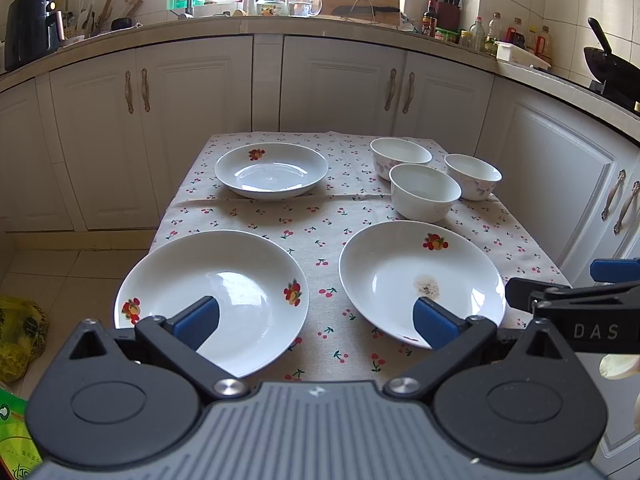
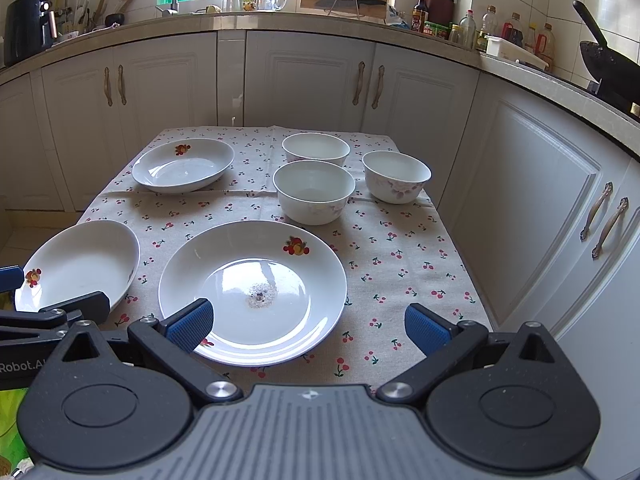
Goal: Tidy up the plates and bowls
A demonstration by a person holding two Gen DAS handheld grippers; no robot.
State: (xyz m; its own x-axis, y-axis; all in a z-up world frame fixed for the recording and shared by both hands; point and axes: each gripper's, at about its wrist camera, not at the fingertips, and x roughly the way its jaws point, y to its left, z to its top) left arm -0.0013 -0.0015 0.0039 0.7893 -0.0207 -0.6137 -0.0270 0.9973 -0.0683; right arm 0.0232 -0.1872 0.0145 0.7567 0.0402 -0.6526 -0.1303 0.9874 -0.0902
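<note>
Three white fruit-print plates and three white bowls sit on a cherry-print tablecloth (image 1: 304, 220). The near-left plate (image 1: 224, 292) and the near-right plate (image 1: 400, 272), which has a brown stain, lie in front of my left gripper (image 1: 316, 318), which is open and empty above the near table edge. The far plate (image 1: 272, 170) is at the back left. The bowls (image 1: 426, 192) cluster at the back right. My right gripper (image 2: 308, 326) is open and empty over the stained plate (image 2: 256, 280), with the bowls (image 2: 314, 190) beyond it.
White kitchen cabinets (image 1: 340, 76) wrap around behind and to the right of the table. The counter holds bottles, a knife block, a cutting board and a wok (image 1: 608, 64). A yellow bag (image 1: 20, 332) lies on the floor at left.
</note>
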